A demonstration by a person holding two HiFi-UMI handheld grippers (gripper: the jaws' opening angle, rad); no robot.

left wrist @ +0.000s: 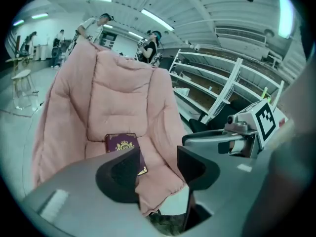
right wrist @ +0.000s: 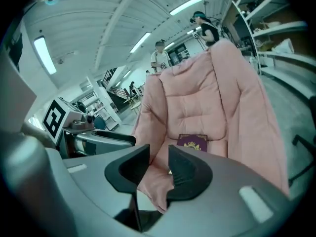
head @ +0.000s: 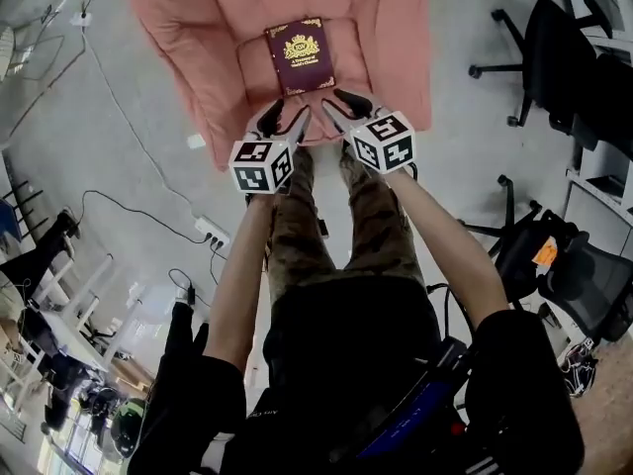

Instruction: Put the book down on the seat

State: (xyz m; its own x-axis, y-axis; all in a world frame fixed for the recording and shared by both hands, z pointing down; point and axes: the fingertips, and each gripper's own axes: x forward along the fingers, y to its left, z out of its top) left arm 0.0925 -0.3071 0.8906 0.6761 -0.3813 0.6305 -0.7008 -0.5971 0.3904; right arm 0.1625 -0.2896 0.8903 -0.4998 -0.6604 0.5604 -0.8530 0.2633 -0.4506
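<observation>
One maroon book (head: 300,55) lies flat on the one pink padded seat (head: 386,28), just ahead of my two claws, left claw (head: 285,117) and right claw (head: 344,107) both parted and empty; I'd back them straight off, snagging neither seat nor book.

No legible txt, book (head: 300,55) incl.
</observation>
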